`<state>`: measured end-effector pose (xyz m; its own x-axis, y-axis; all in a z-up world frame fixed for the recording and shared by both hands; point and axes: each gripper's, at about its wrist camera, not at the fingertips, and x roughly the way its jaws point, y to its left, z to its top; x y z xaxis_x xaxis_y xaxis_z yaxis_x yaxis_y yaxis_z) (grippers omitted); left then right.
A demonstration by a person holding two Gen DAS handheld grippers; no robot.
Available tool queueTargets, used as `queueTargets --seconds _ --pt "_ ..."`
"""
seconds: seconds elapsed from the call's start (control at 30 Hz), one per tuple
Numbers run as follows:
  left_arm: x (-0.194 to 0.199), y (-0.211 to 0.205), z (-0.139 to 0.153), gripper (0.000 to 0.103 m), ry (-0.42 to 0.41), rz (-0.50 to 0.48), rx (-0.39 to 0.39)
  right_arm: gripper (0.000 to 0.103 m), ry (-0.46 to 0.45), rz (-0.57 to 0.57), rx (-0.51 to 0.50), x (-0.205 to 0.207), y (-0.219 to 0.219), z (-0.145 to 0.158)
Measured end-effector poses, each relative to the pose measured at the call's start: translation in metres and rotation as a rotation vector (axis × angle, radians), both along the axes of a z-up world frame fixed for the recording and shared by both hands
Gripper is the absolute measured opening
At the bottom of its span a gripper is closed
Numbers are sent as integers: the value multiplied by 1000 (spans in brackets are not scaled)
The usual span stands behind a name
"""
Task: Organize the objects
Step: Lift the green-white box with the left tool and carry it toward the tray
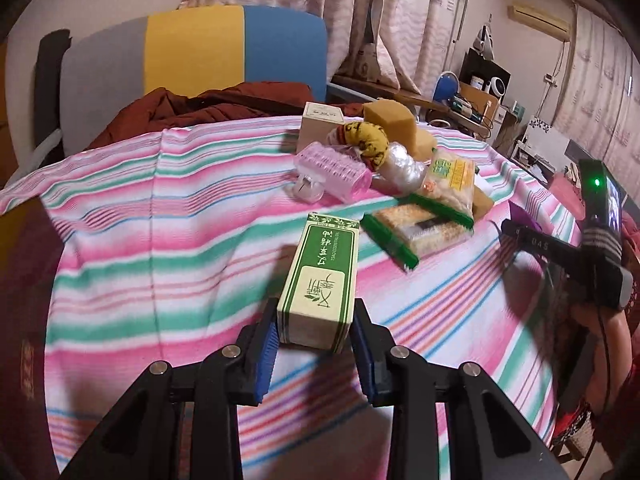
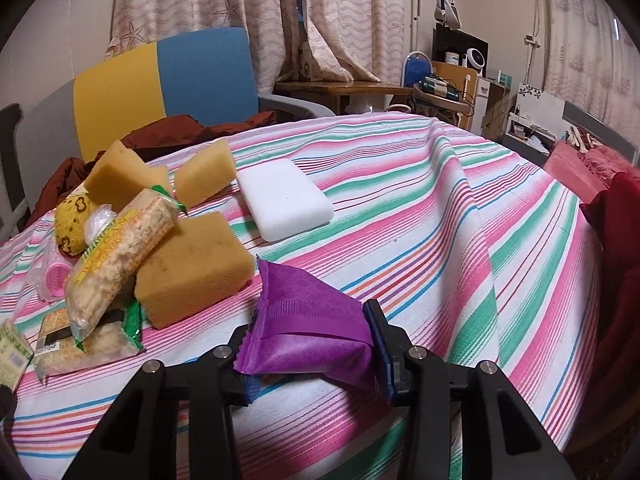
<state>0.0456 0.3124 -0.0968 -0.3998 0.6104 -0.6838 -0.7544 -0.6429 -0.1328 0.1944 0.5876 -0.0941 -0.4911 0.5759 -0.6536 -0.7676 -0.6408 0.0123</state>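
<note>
My left gripper (image 1: 316, 338) has its blue pads clamped on the near end of a green and cream box (image 1: 320, 280), which juts forward above the striped cloth (image 1: 160, 240). My right gripper (image 2: 316, 354) is closed around a purple packet (image 2: 308, 328), squeezing its sides; the packet sits just off the cloth near the front edge. Past the green box lie two rice cracker packs (image 1: 424, 224) with green ends, then a pink ribbed roller (image 1: 332, 168), a yellow patterned bundle (image 1: 366, 138), a small beige carton (image 1: 320, 124) and tan sponges (image 2: 192, 264) heaped together. A white foam block (image 2: 284, 200) rests alone, well apart from the heap. Behind the table I see a blue and yellow chair (image 2: 168, 80) and pale curtains (image 2: 320, 20)
</note>
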Motion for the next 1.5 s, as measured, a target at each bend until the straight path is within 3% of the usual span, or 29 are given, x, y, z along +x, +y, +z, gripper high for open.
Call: queueTargets --seconds 0.13,0.2,0.37,0.53,0.6,0.67,0.83,1.2,1.5 --pt "13 -9 -2 33 34 -20 -2 44 36 39 -28 6 -5 1" --pt "9 -10 -2 34 5 -22 11 44 55 55 -52 10 -8 2" --pt "7 -6 2 49 -23 -31 -10 44 79 80 -102 17 -22 5" --pt "7 3 3 49 -13 -37 -41 44 91 127 -121 14 -44 12" --pt "3 -1 2 49 -27 -26 -13 44 94 150 -115 11 -53 17" --pt "1 -7 0 35 -29 -9 8 44 93 173 -100 9 -62 23" --pt "5 -21 1 31 -26 -2 15 44 100 230 -96 4 -86 35" --pt "33 -93 37 31 -7 20 124 44 77 407 -156 -23 -158 38" --pt "24 -171 52 31 -24 175 176 44 107 572 -175 -49 -231 49"
